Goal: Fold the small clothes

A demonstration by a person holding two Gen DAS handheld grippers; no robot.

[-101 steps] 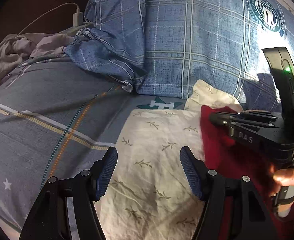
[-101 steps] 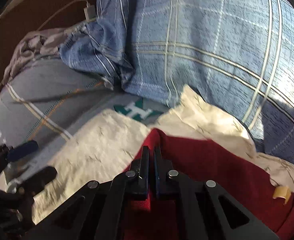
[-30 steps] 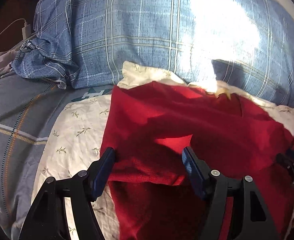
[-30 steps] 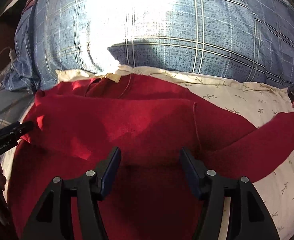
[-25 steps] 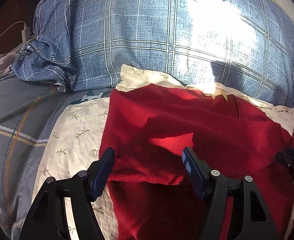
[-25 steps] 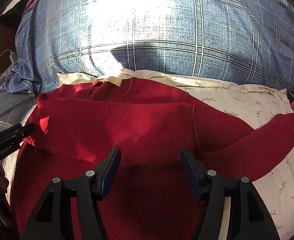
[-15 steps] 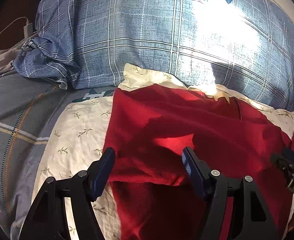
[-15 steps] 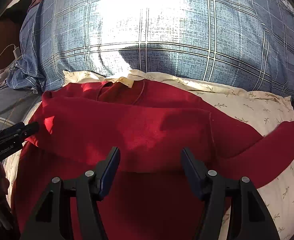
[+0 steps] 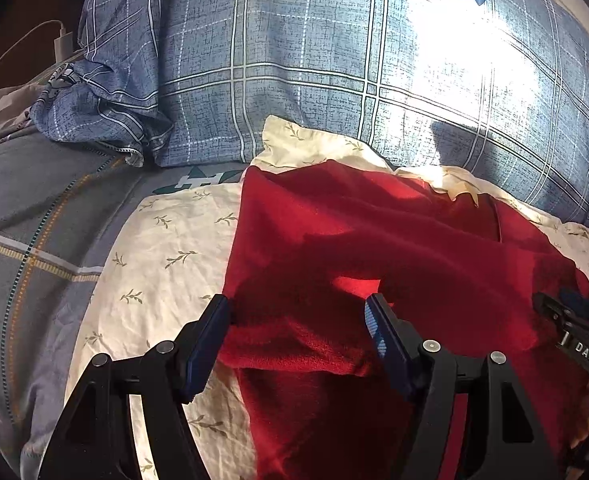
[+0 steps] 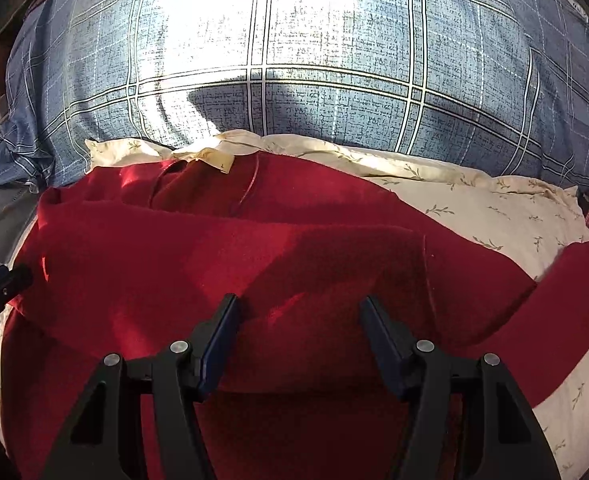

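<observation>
The red garment (image 10: 278,264) lies spread on my cream leaf-print pillow (image 10: 506,216), its top layer folded over toward me; a blue plaid pillow (image 10: 294,52) stands just beyond. My left gripper (image 9: 298,320) hangs over the garment's left folded edge, fingers spread wide, nothing between them. My right gripper (image 10: 296,322) hovers over the fold's middle, equally agape. One sleeve runs off to the right, its end cut off. The cream neck label (image 10: 210,158) is too small to read.
</observation>
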